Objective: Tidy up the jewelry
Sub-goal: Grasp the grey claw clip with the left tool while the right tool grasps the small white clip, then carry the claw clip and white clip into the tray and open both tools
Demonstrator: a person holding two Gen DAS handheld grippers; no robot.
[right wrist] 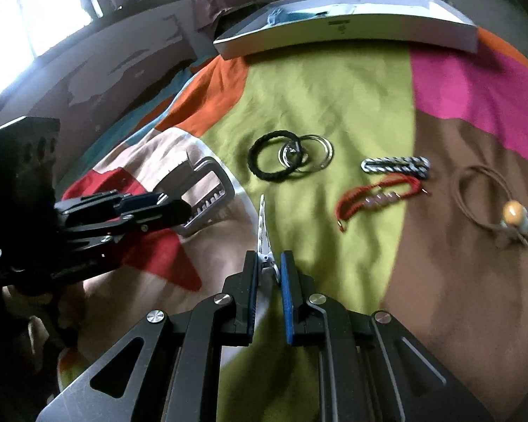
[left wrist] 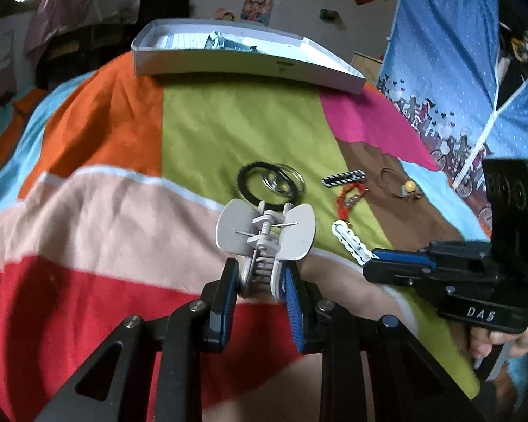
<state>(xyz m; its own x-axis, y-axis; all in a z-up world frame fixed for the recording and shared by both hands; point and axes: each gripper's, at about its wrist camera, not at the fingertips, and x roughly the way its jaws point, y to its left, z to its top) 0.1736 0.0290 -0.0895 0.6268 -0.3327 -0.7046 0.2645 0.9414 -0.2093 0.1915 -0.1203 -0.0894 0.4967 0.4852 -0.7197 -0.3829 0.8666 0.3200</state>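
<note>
Ribbed tool point(left wrist: 260, 281), toothed plastic claw clip point(left wrist: 265, 234)

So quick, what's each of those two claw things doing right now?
Left gripper: jaws shut on the grey claw hair clip.
Right gripper: jaws shut on the white wavy hair clip.

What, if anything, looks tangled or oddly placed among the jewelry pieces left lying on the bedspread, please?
The black braided hair tie and the clear rings overlap in one cluster rather than lying apart. The red cord bracelet lies bent and twisted, its ends splayed. Otherwise nothing stands out.
</note>
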